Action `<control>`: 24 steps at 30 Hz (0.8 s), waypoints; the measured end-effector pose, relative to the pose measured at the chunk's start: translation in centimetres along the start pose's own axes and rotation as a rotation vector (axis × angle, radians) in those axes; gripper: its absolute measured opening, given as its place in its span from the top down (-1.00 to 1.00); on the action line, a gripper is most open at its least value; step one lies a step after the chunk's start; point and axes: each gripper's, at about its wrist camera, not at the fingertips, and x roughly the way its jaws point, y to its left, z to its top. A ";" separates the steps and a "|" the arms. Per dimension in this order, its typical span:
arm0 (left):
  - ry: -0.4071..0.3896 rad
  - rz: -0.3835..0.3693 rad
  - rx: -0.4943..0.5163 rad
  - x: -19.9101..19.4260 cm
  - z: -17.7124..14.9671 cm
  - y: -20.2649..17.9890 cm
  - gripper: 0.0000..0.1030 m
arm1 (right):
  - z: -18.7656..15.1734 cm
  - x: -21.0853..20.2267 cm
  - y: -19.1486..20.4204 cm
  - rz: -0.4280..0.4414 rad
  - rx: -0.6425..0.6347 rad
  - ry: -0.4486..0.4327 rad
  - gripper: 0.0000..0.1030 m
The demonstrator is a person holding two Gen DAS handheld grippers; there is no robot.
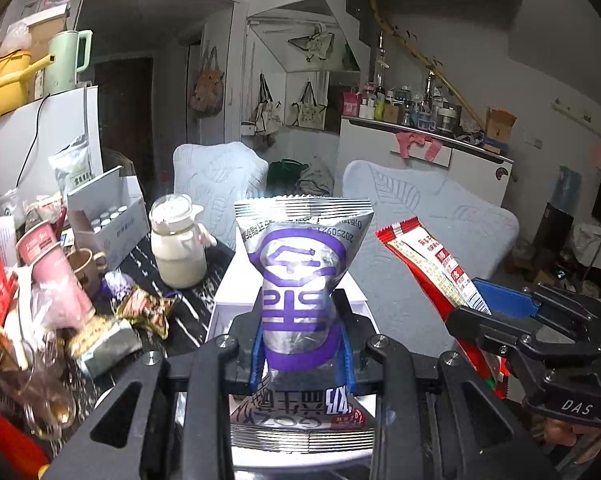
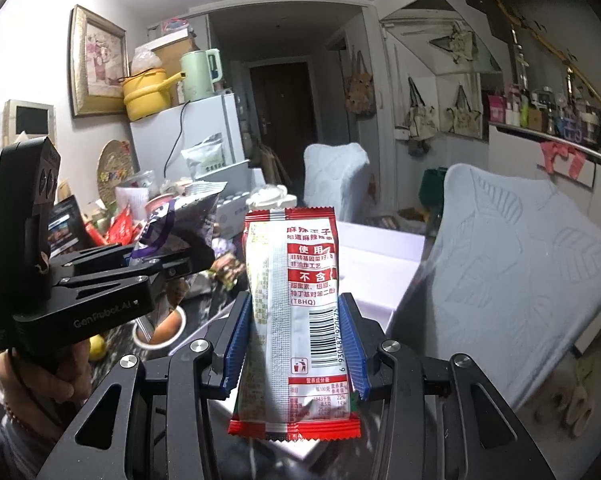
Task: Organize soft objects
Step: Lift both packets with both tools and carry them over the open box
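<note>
My left gripper [image 1: 300, 320] is shut on a silver and purple snack bag [image 1: 300, 264] and holds it upright in the air above a white box [image 1: 236, 284]. My right gripper [image 2: 296, 312] is shut on a red and white snack packet [image 2: 296, 300], also held upright above the white box [image 2: 380, 252]. In the left wrist view the right gripper [image 1: 484, 312] with its red packet [image 1: 428, 264] is to the right. In the right wrist view the left gripper [image 2: 180, 260] with the silver bag [image 2: 176, 220] is to the left.
A cluttered dark table lies to the left with a cream jug [image 1: 178, 248], pink cups [image 1: 48, 264], a brown mug [image 1: 86, 266], loose wrappers [image 1: 144, 308] and a glass [image 1: 32, 392]. Two covered chairs [image 1: 428, 216] stand behind the box. A white fridge [image 1: 40, 136] is at the far left.
</note>
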 end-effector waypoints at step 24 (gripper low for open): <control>0.183 0.048 0.024 10.9 -2.1 2.1 0.44 | -0.9 10.7 -4.0 -0.056 0.055 0.078 0.18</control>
